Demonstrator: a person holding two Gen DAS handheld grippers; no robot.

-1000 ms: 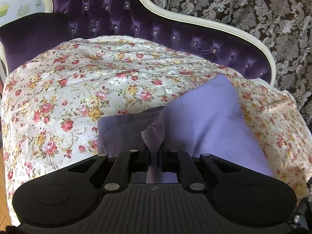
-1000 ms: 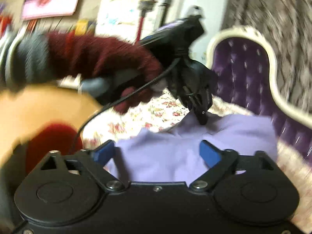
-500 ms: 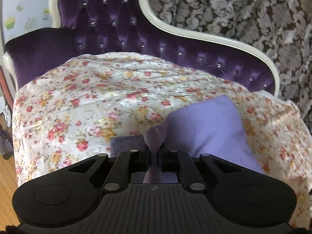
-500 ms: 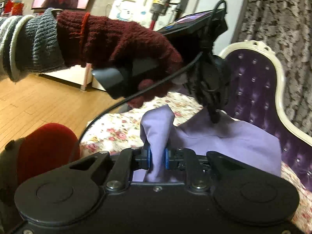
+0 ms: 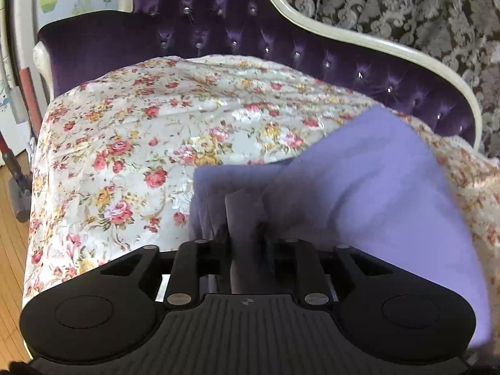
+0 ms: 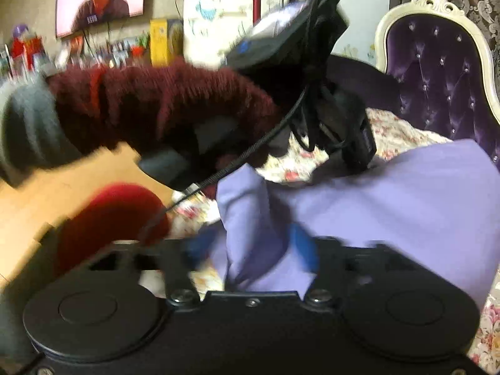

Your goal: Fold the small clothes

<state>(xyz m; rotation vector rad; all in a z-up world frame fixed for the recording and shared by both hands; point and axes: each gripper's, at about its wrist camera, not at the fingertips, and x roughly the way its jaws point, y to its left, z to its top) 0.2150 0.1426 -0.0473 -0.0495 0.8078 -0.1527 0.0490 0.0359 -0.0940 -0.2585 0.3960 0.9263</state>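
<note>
Right wrist view first: the lavender cloth (image 6: 406, 206) lies draped over the floral cover (image 6: 397, 131) on the purple chaise (image 6: 437, 72), and a peak of it stands up between the blue pads (image 6: 301, 245) of the right claw (image 6: 250, 247). Those jaws have just sprung apart, so the pads no longer press the fabric, it merely sits between them. Over on the left wrist view, the left claw (image 5: 245, 228) has just been easing open too; a tuck of cloth sits in the narrow gap, and whether the fingers grip it is hard to tell through the blur. My read: this is the let-go after a fold. Best done by drawing each claw straight back off the fabric so the peak drops flat, without dragging the fold askew. A gloved hand (image 6: 175, 106) carries the left claw just beyond the peak.
</note>
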